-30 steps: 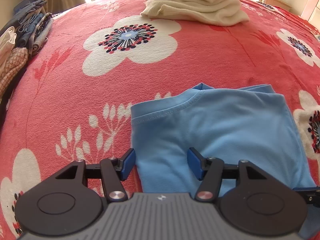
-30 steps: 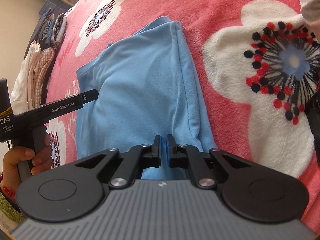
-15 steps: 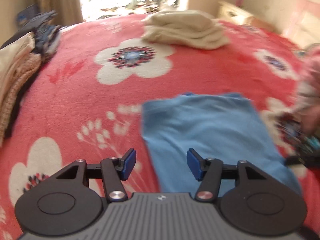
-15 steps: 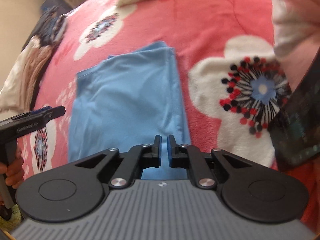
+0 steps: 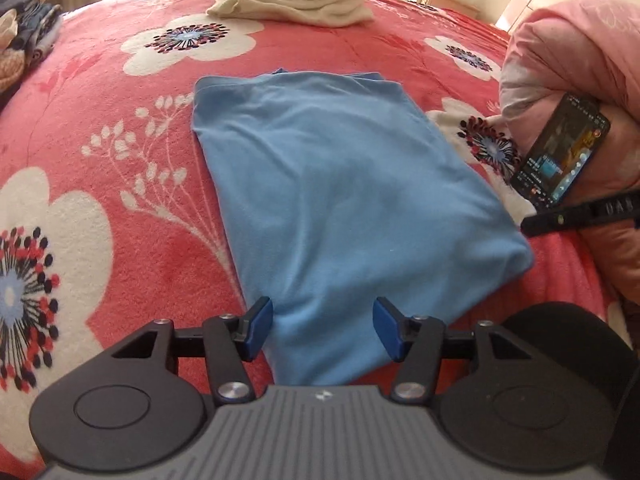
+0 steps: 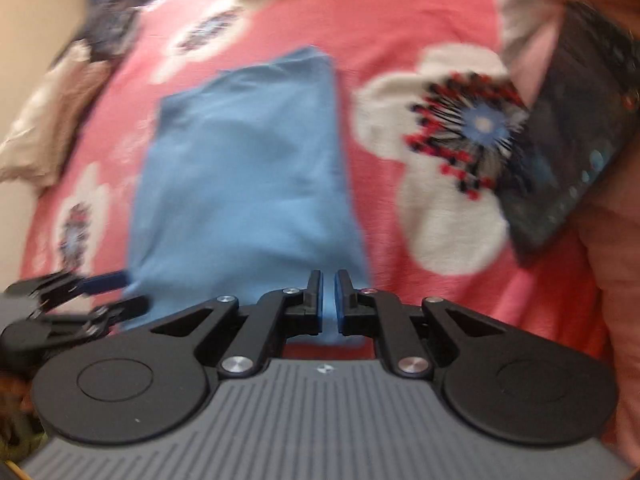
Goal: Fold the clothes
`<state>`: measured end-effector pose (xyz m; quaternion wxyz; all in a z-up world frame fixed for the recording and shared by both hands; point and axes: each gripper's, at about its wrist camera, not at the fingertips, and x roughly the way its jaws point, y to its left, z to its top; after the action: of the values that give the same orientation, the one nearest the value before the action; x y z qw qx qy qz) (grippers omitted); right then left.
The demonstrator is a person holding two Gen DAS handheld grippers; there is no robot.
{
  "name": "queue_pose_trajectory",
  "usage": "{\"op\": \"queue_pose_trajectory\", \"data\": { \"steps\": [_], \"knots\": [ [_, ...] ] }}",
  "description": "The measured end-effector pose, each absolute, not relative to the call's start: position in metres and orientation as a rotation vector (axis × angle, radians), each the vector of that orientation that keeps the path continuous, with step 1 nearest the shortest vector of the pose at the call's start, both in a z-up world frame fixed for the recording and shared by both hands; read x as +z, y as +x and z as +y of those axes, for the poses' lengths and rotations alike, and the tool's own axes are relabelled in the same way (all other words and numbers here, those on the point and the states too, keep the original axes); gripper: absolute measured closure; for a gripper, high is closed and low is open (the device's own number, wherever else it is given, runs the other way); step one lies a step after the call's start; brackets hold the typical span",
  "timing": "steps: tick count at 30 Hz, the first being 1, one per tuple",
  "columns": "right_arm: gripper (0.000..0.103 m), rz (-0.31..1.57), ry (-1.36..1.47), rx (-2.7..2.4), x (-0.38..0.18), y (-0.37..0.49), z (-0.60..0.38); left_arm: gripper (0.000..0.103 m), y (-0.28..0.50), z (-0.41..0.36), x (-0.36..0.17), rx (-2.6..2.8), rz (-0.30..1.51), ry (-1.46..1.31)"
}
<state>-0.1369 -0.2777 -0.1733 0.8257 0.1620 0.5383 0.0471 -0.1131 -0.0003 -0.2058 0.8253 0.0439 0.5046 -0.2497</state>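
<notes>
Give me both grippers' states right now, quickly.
Left gripper: open, holding nothing, over the blue shirt.
Right gripper: jaws nearly shut; grip on shirt unclear.

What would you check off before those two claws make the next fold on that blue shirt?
1. Blue shirt lies flat on the red flowered blanket: ok, folded into a long strip with only slight wrinkles.
2. Left claw open, ready to grip: ok, its blue fingers sit apart over the near edge.
3. Right claw gripping cloth: cannot tell; its fingers are nearly closed, but that view is blurred.
4. Far end of the shirt free: ok, the cream towel pile sits well beyond it.
5. Phone clear of the fold: not ok, it leans on the pink bedding close by the shirt's right side.
</notes>
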Motion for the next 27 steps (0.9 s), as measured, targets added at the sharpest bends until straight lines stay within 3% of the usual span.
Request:
{"op": "queue_pose_trajectory", "data": {
  "steps": [6,12,17,24,27],
  "knots": [
    [0.099,1.233,0.331,-0.001,-0.201,-0.143,-0.263,0.043,-0.126,0.014,-0.220,-0.512,1.087,0.087],
    [0.096,1.117,0.356,-0.116,-0.187,-0.163,-0.247,0.029,-0.125,0.022,-0.210,-0.495,1.079,-0.009],
    [0.096,1.039,0.298,-0.214,-0.174,-0.176,-0.239,0.011,-0.126,0.028,-0.200,-0.502,1.049,-0.066],
    [0.096,1.023,0.313,-0.263,-0.176,-0.180,-0.246,0.005,-0.127,0.034,-0.186,-0.431,1.008,-0.148],
    [0.089,1.011,0.277,-0.269,-0.172,-0.182,-0.242,0.001,-0.127,0.035,-0.181,-0.368,0.956,-0.128]
  ]
}}
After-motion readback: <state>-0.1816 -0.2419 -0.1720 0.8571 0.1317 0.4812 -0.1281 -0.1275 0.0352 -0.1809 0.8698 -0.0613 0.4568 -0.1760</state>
